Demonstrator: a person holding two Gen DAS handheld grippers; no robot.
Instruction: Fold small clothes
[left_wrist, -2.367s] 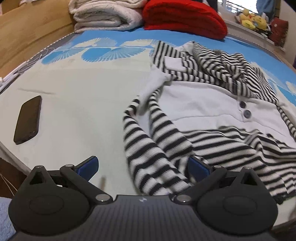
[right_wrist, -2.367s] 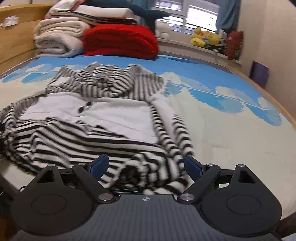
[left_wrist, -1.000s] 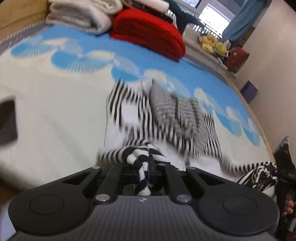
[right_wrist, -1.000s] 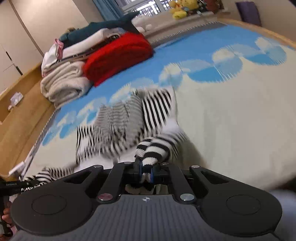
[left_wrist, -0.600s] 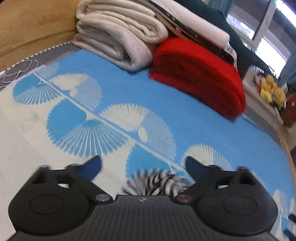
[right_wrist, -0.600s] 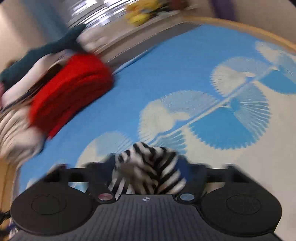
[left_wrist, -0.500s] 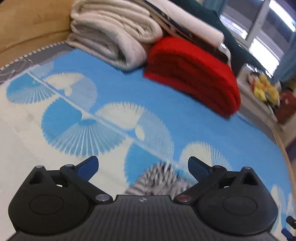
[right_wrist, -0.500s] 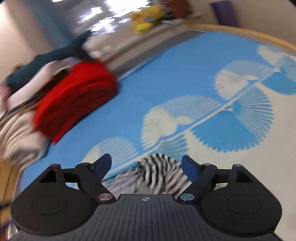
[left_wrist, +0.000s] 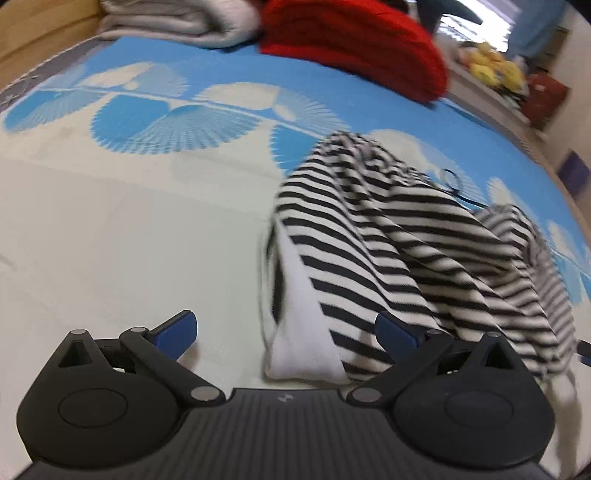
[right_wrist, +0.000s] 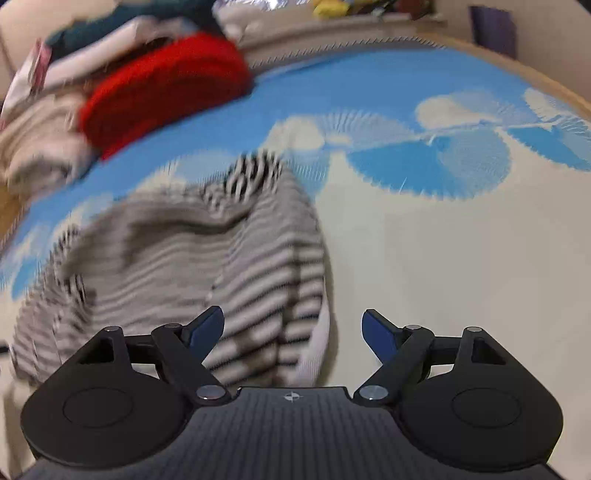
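The striped garment (left_wrist: 406, 236) lies on the bed (left_wrist: 110, 229), bunched into a rough heap with a white inner panel showing at its near edge; in the right wrist view it is blurred, but the same striped cloth (right_wrist: 207, 258) spreads to the left of centre with its near edge between the blue pads.

The left claw (left_wrist: 286, 328) stands wide, holding nothing; the near edge of the garment sits in the gap between its pads, and neither pad visibly presses on the cloth; the right claw (right_wrist: 293, 330) is also wide with nothing gripped, though its jaws are closing slightly, and the cloth's white border lies between them, nearer the left pad.

As a judgement, one fold seems laid down, since the cloth looks doubled over itself; yet it is lumpy, wrinkled and uneven, so the folding looks far from finished; smoothing, squaring the edges and at least one more fold appear to remain.

A red folded blanket (left_wrist: 354, 40) and pale folded bedding (left_wrist: 177, 18) sit well apart at the far end of the bed.
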